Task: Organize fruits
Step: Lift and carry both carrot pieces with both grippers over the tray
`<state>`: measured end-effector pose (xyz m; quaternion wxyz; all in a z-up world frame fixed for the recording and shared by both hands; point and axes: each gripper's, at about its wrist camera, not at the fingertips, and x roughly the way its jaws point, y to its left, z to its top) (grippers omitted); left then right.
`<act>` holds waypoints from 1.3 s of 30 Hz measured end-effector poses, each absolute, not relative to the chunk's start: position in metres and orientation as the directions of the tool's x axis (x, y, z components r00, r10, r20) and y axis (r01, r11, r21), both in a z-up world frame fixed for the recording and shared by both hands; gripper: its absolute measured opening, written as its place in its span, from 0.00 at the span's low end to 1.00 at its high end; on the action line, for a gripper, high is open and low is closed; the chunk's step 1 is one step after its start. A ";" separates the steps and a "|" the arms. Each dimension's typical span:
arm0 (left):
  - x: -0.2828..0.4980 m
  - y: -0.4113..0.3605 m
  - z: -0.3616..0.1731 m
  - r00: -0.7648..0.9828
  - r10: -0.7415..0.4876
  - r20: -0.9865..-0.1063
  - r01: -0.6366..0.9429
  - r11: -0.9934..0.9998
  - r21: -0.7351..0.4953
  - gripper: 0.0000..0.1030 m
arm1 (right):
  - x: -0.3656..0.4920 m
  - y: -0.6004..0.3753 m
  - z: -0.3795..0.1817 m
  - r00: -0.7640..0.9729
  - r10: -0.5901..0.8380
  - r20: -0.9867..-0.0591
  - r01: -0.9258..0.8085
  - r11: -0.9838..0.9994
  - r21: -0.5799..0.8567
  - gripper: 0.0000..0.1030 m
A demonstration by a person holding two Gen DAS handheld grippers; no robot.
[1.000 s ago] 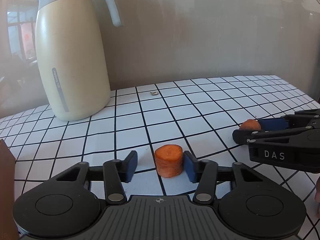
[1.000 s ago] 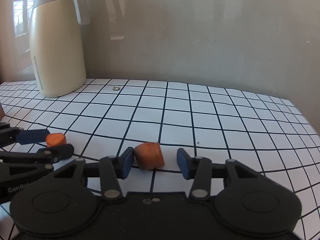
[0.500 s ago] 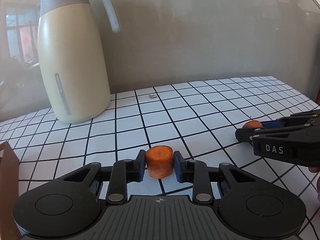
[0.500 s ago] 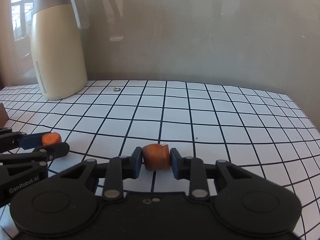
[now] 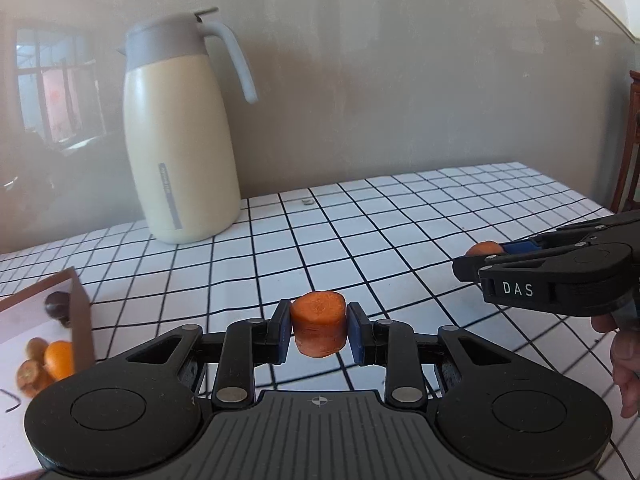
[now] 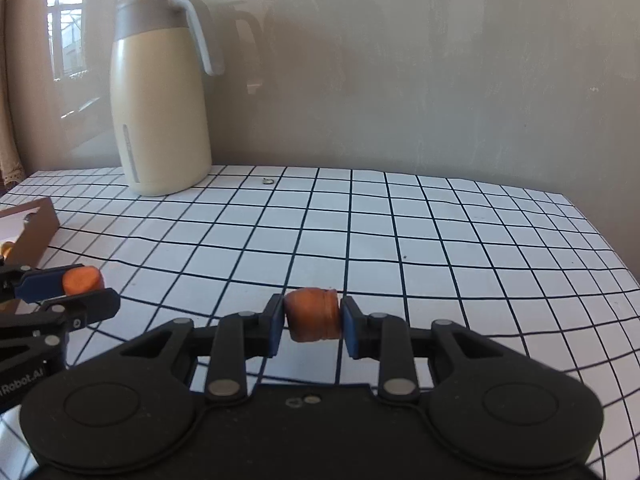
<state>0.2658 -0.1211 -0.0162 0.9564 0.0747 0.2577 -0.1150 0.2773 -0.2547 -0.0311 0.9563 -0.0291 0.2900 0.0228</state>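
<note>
My left gripper (image 5: 319,330) is shut on an upright orange carrot chunk (image 5: 318,328) and holds it above the checked tablecloth. My right gripper (image 6: 313,318) is shut on a second carrot chunk (image 6: 313,315) lying on its side, also lifted. Each gripper shows in the other's view: the right one (image 5: 470,256) at the right with its chunk (image 5: 483,247), the left one (image 6: 102,292) at the left with its chunk (image 6: 80,280). A brown box (image 5: 78,312) at the left holds several fruits (image 5: 56,358).
A cream thermos jug (image 5: 180,152) stands at the back left against the wall. A small ring-like bit (image 5: 307,201) lies near it. The box also shows at the left edge of the right wrist view (image 6: 38,226). The table's right edge (image 6: 592,236) is close.
Both grippers closed on their carrot chunks and lifted them off the table. The views rose and the box of fruit came into sight at the left.
</note>
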 end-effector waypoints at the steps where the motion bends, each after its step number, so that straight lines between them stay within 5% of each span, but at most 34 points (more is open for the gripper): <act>1: 0.259 -0.118 -0.013 0.845 -0.180 -0.504 0.256 0.963 0.085 0.29 | 0.271 -0.253 -0.029 0.835 0.027 -0.549 -0.061 0.997 -0.044 0.21; 10: 0.191 -0.074 0.014 0.901 -0.131 -0.413 0.192 0.975 0.109 0.29 | 0.206 -0.231 -0.005 0.877 0.060 -0.478 -0.097 0.994 -0.054 0.21; 39: 0.087 0.092 0.016 0.915 0.158 -0.371 -0.141 0.987 0.074 0.29 | 0.146 -0.078 0.008 0.810 0.413 -0.416 -0.509 0.848 -0.149 0.21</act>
